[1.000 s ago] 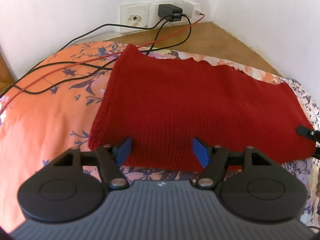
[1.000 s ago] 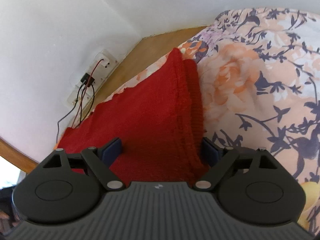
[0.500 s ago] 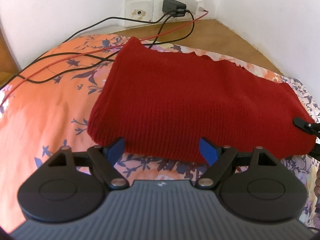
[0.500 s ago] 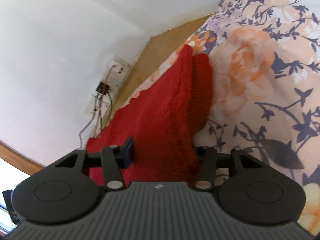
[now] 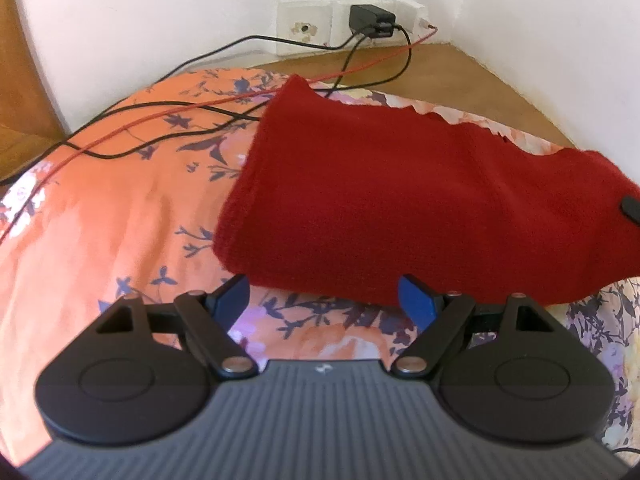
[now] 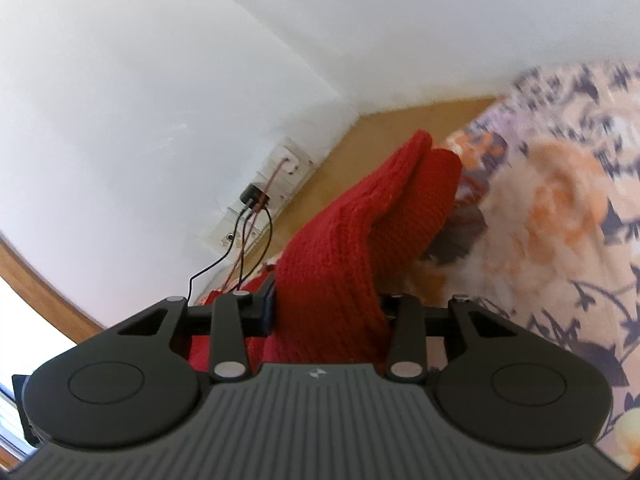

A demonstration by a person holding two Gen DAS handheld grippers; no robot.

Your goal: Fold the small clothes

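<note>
two grippers: the left gripper point(image 5: 323, 295) gapes empty just short of the red knit garment point(image 5: 404, 204) on the floral bedspread point(image 5: 100, 216); the right gripper point(image 6: 326, 312) pinches its lifted end. soft, floppy knit; grab doubled edges. cables point(image 5: 208, 130) lie beyond.

The red knit point(image 6: 332, 280) hides the right gripper's point(image 6: 328, 312) far pad; the floral bedspread point(image 6: 560, 208) is blurred, and the knit's lifted corner perhaps hangs clear of it.
</note>
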